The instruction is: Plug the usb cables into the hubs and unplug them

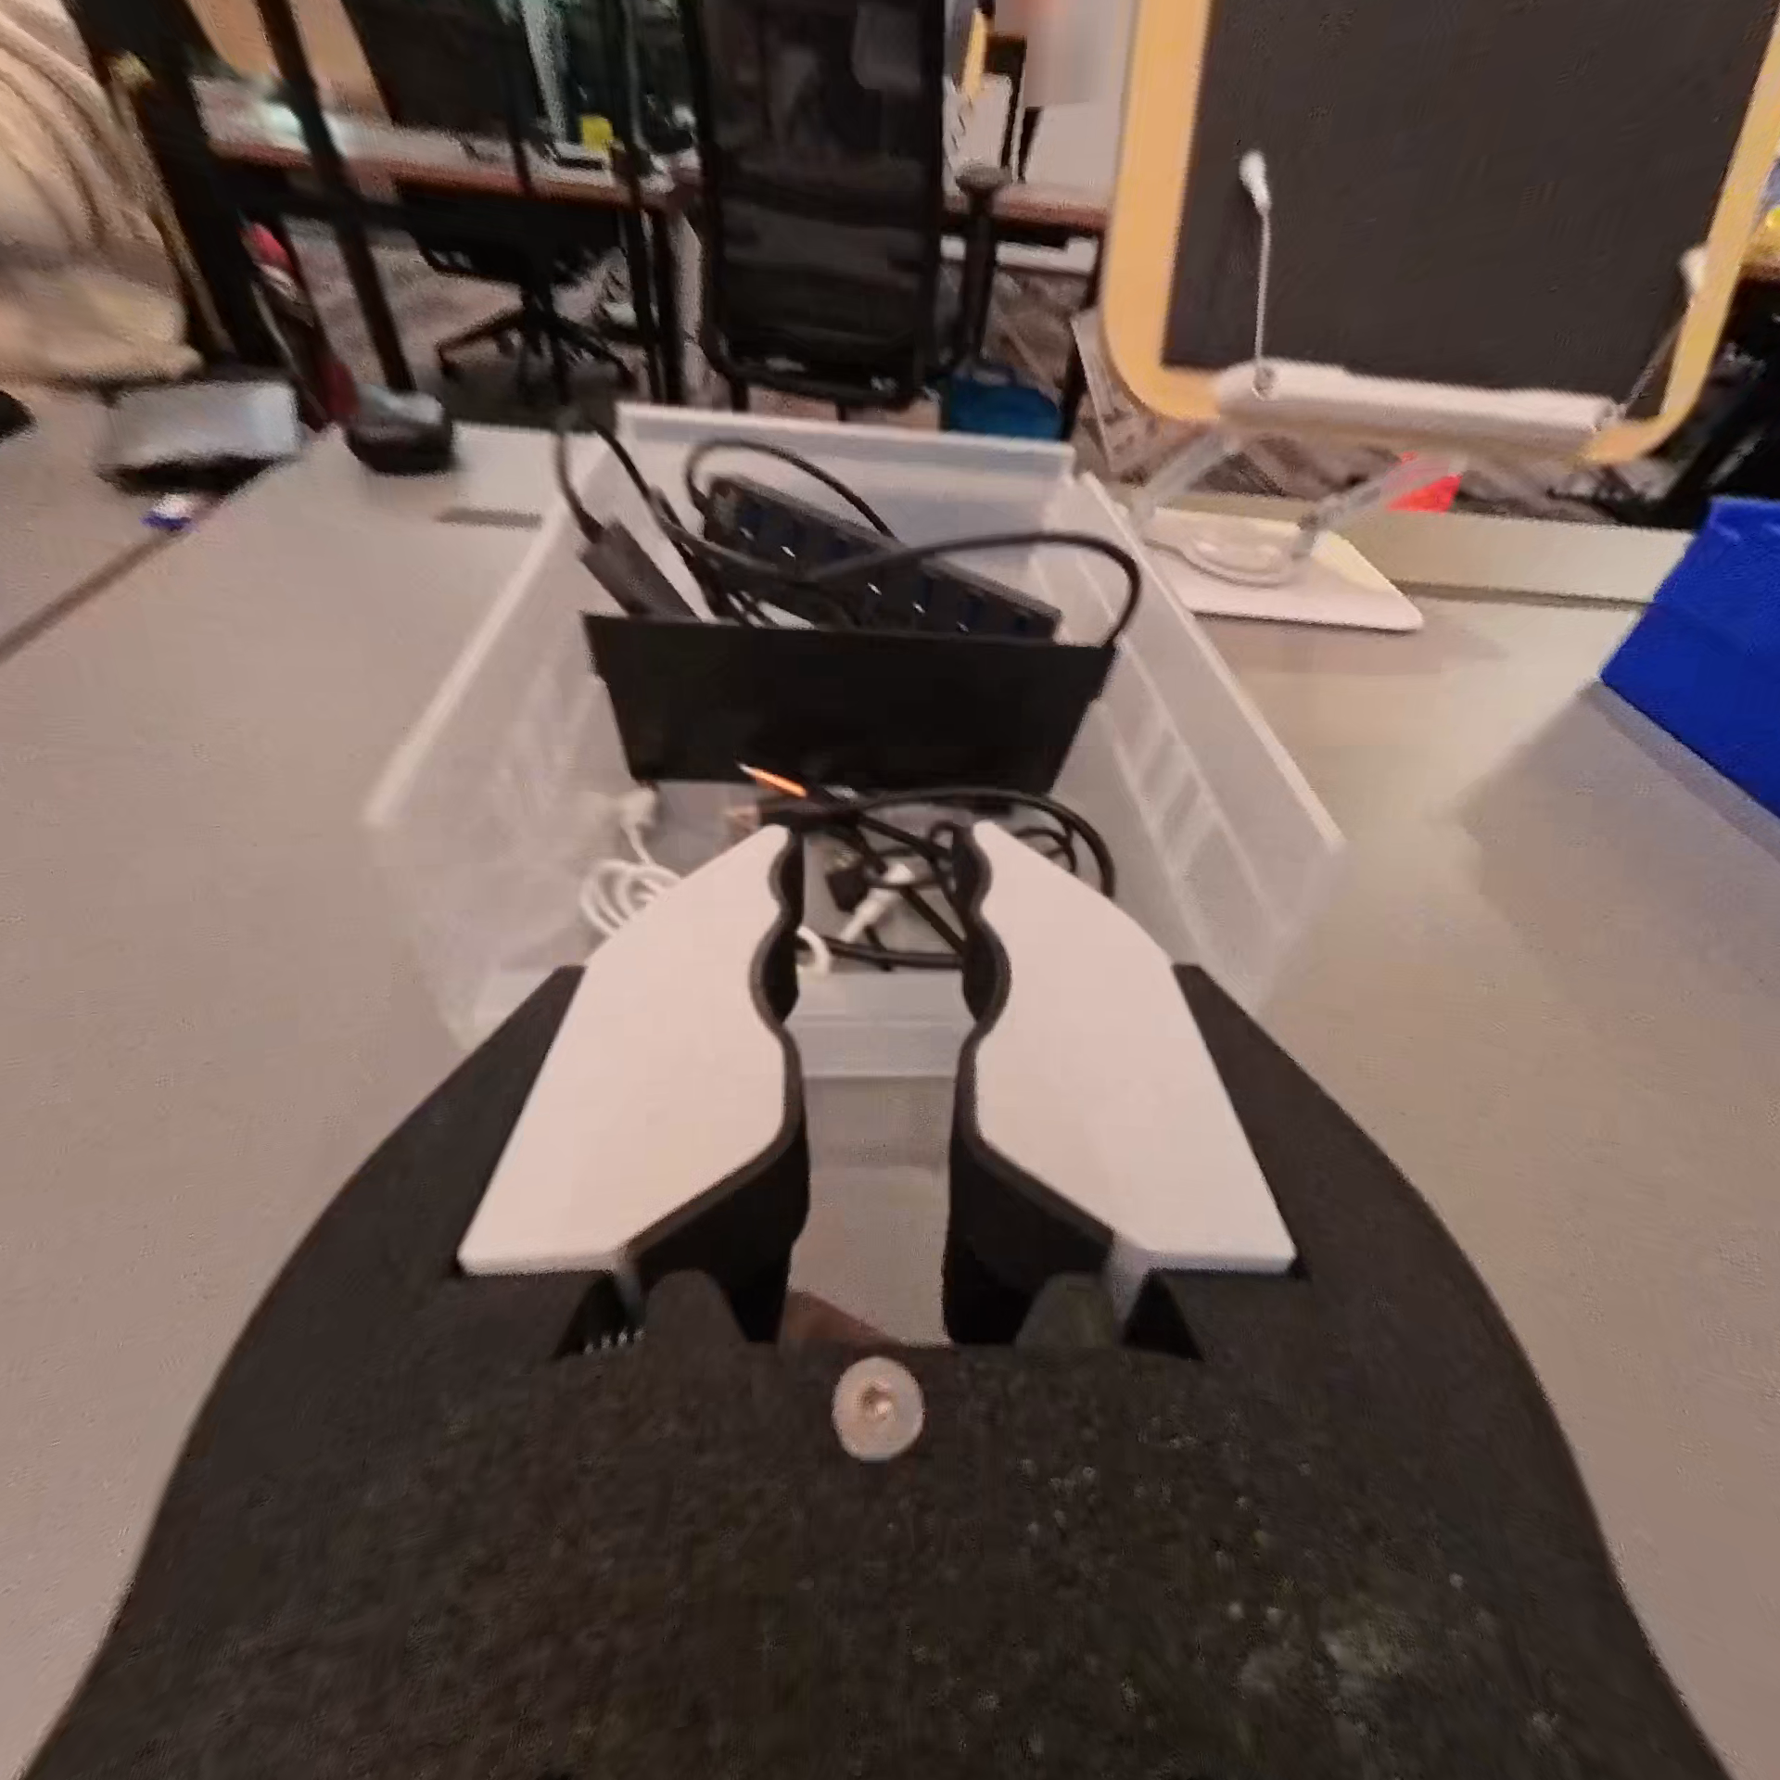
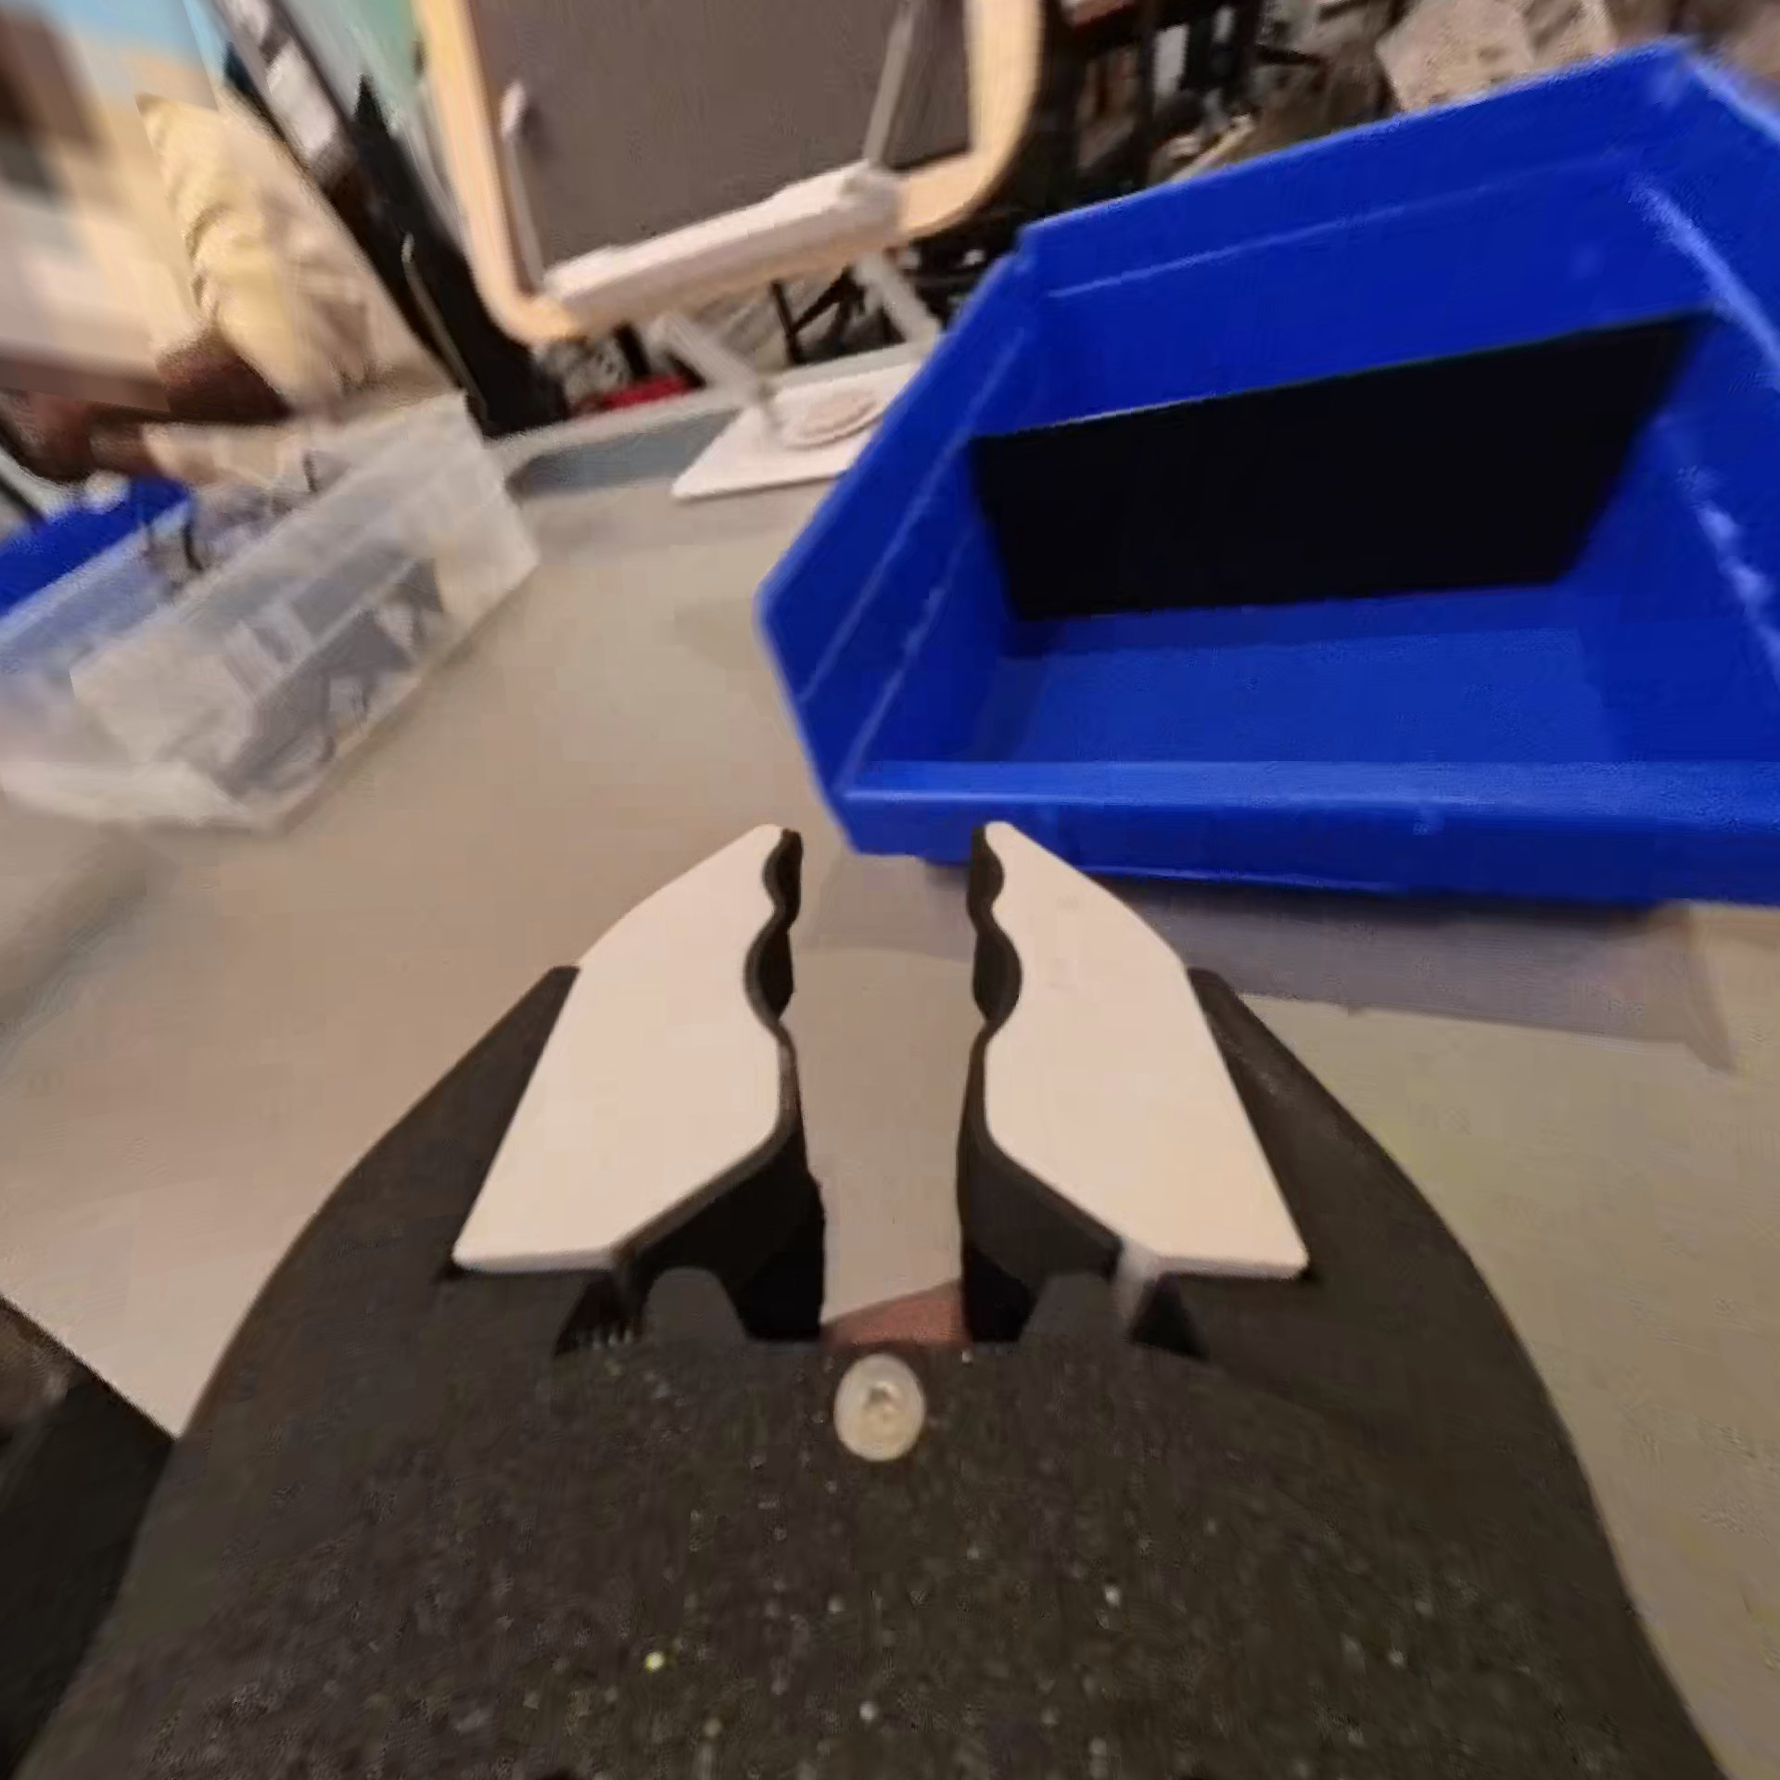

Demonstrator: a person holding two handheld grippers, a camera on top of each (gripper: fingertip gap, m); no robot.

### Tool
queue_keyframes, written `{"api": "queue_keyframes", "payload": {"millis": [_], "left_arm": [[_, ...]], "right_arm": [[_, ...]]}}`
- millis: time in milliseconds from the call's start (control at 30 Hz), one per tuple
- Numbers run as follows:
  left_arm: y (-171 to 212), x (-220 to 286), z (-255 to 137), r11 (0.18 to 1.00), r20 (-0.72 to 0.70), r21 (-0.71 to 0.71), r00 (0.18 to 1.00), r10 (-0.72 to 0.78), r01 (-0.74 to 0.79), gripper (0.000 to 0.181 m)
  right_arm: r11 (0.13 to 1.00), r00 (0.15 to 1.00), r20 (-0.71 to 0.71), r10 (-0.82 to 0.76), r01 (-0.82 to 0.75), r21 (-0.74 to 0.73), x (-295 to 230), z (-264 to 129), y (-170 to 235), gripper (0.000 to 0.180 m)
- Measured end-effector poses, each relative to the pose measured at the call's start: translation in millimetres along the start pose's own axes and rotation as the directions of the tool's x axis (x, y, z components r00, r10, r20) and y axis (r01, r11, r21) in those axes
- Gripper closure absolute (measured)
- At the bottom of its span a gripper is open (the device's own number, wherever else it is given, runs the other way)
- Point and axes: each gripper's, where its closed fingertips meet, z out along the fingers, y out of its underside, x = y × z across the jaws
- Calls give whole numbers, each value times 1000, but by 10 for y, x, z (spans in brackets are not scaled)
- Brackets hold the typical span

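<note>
A clear plastic bin [image 1: 1204,732] stands on the grey table, split by a black divider [image 1: 848,703]. Behind the divider lie a long black USB hub [image 1: 867,568] with blue ports and a second black hub [image 1: 626,578]. In front of it lies a tangle of black cables [image 1: 925,867] and a white cable [image 1: 626,886]. My left gripper [image 1: 881,848] is open and empty, its tips over the near cable compartment. My right gripper [image 2: 886,848] is open and empty above the table, just before a blue bin [image 2: 1300,539]. The clear bin [image 2: 289,616] shows blurred at the right wrist view's left.
The blue bin has a black divider [image 2: 1300,482] and nothing visible inside; its corner shows at the right of the left wrist view [image 1: 1705,665]. A white stand [image 1: 1281,568] and office chairs [image 1: 828,212] lie beyond the table. A person's arm [image 2: 125,405] reaches toward the clear bin.
</note>
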Motion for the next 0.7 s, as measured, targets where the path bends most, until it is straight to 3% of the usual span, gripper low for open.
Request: {"api": "queue_keyframes", "payload": {"millis": [100,267,367,500,700], "left_arm": [[282,374,24,988,-99,-147,994,37,-51,151],[310,446,26,957,-64,-125,964,257,-263,155],[363,443,26,962,-95,-151,972,217,-229,155],[375,387,32,970,-111,-163,980,162,-179,155],[437,293,71,972,-104,-210,991,85,-106,155]], "right_arm": [[966,974,8,225,-225,124,407,-123,-235,141],[982,970,-193,150,-122,146,827,-221,-262,144],[988,970,-213,117,-91,127,782,-190,-221,147],[971,957,-177,229,-213,107,704,-150,-94,145],[989,960,-243,139,-120,91,767,-208,-96,148]]}}
